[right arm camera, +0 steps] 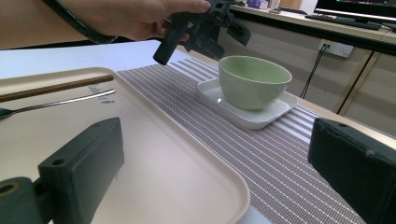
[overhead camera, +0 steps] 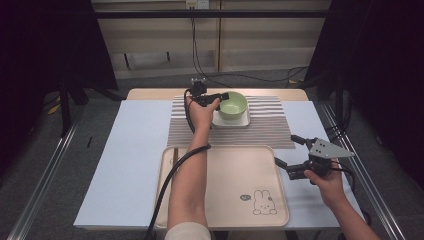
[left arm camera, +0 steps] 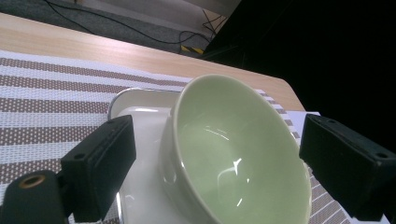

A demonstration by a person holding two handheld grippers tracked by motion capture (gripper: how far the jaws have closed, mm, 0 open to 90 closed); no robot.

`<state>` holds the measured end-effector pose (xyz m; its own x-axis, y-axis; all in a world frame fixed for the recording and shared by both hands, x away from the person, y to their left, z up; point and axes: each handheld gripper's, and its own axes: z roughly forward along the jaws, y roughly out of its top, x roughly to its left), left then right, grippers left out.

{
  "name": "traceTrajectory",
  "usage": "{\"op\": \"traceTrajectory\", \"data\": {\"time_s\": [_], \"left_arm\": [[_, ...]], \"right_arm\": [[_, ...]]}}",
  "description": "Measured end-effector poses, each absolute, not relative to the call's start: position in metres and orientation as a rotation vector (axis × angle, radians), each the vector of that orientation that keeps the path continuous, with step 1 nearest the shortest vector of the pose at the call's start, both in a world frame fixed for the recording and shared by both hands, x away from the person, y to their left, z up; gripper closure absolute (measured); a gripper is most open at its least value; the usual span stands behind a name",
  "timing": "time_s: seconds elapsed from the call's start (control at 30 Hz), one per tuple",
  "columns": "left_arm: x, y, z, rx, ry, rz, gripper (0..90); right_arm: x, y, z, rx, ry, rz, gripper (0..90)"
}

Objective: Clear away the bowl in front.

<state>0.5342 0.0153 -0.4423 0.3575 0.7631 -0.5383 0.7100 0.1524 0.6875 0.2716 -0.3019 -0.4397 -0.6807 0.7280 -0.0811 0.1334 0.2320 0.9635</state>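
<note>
Left gripper (overhead camera: 223,96) spread wide, closing in on the green bowl (overhead camera: 233,104): glazed, slippery, breakable ceramic, so pinch the rim wall. Right gripper (overhead camera: 289,156) idles, unclenched.

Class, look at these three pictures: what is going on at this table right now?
A person at a table holds a two-jaw gripper in each hand. The left gripper reaches over the striped placemat to the green bowl, its open jaws straddling the near rim without closing on it. The bowl stands on a white plate. The right gripper is open at the right edge of the beige tray, holding nothing. A spoon and a chopstick lie on the tray.
</note>
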Motion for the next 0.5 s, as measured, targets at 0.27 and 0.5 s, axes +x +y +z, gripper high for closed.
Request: {"op": "traceTrajectory", "data": {"time_s": [0.27, 0.5], "left_arm": [[0.537, 0.014, -0.446, 1.565, 1.387, 0.068, 17.8], [0.539, 0.011, -0.455, 1.576, 1.419, 0.060, 25.1]], "right_arm": [[0.272, -0.302, -0.440, 0.792, 1.981, 1.468, 3.2], [0.272, -0.303, -0.440, 0.781, 1.989, 1.463, 3.2]]}}
